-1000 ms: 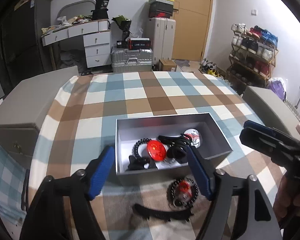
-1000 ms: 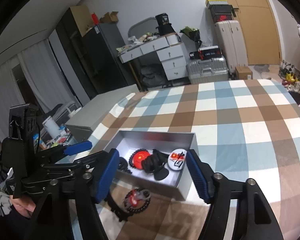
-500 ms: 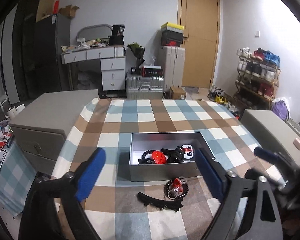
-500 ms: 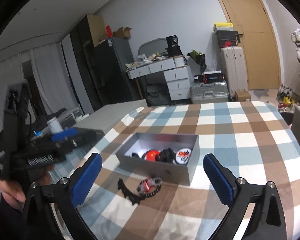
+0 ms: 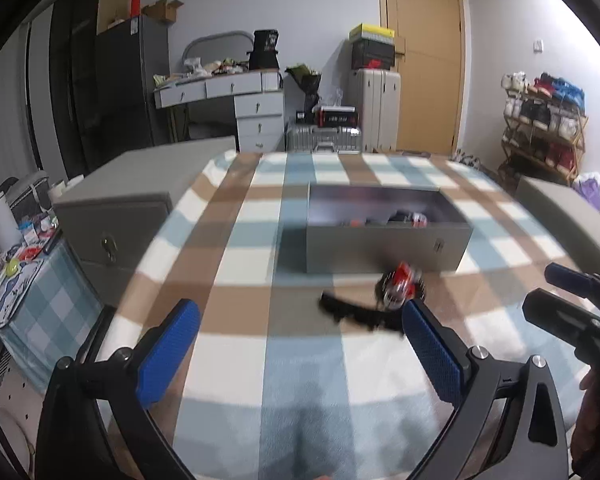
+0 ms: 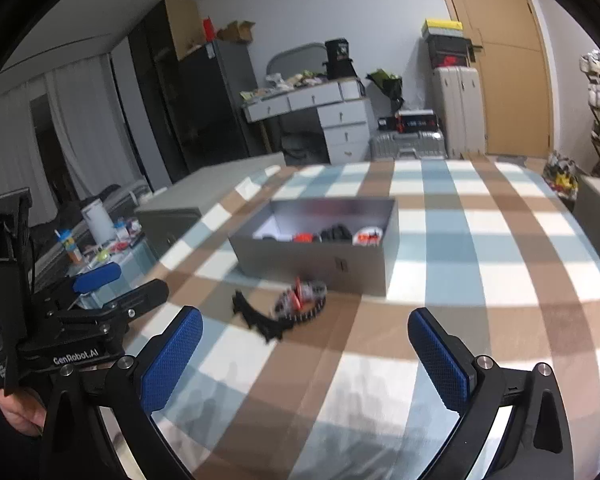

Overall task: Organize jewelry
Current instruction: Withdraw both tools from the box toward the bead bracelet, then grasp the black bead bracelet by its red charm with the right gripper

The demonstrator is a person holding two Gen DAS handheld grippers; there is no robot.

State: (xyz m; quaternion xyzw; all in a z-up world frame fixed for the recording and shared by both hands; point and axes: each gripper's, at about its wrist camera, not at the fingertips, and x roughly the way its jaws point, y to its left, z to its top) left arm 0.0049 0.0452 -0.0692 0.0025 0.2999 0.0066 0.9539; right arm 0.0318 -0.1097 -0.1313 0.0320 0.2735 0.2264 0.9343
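A grey open box (image 5: 384, 244) (image 6: 320, 258) stands on the checked tablecloth and holds a red badge, a white badge and black pieces. In front of it lie a black bead bracelet with a red charm (image 5: 400, 286) (image 6: 302, 300) and a black curved hair comb (image 5: 356, 314) (image 6: 256, 318). My left gripper (image 5: 300, 352) is open and empty, low over the table's near edge, short of the comb. My right gripper (image 6: 306, 356) is open and empty, also near the front edge. Each gripper shows in the other's view (image 5: 572, 300) (image 6: 112, 292).
A grey cabinet (image 5: 136, 208) stands left of the table and another grey unit (image 5: 568, 216) at the right. Behind are a desk with drawers (image 5: 236, 100), suitcases (image 5: 376, 108), a door and a shoe rack (image 5: 544, 124). A cluttered low table (image 6: 96, 240) is at far left.
Both grippers have pulled back and down from over the box toward the table's near edge. The box and the loose jewelry have stayed where they were.
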